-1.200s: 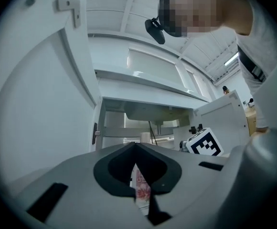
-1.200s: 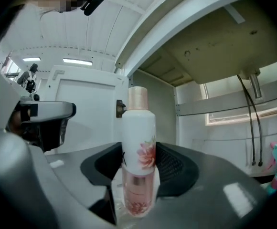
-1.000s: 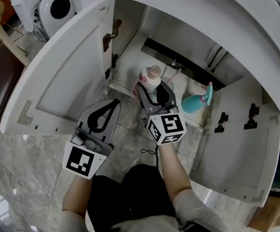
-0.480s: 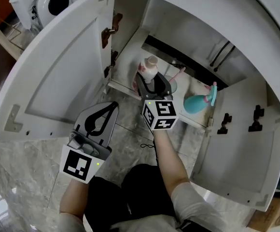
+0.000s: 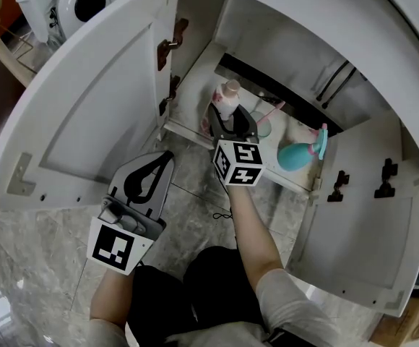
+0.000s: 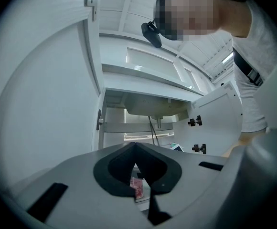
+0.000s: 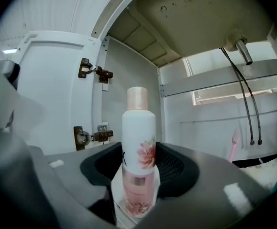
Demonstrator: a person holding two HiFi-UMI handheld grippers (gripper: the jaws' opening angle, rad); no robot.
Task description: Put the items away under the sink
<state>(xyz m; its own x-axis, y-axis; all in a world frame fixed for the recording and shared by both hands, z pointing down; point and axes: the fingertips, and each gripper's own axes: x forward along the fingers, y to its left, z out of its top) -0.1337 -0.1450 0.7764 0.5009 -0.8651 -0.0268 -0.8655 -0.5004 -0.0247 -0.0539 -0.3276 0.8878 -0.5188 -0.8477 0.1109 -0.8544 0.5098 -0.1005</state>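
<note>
My right gripper (image 5: 227,119) is shut on a white and pink bottle (image 5: 229,96) with a flower print and a pale cap. It holds the bottle upright at the left front of the under-sink cabinet floor (image 5: 195,100). In the right gripper view the bottle (image 7: 138,142) stands between the two pads of my right gripper (image 7: 138,175); its base is hidden by the jaws. My left gripper (image 5: 165,157) hangs over the marble floor outside the cabinet, jaws together and nothing in them. In its own view the left gripper (image 6: 135,146) points into the cabinet.
Both cabinet doors stand wide open, the left door (image 5: 101,100) and the right door (image 5: 361,223). Inside are a teal spray bottle (image 5: 296,154), a clear cup (image 5: 258,127) and a pink brush (image 7: 233,144). Two hoses (image 7: 246,104) hang from the sink at the back.
My right gripper has carried the bottle forward and lower, deeper into the cabinet. The left gripper has stayed where it was.
</note>
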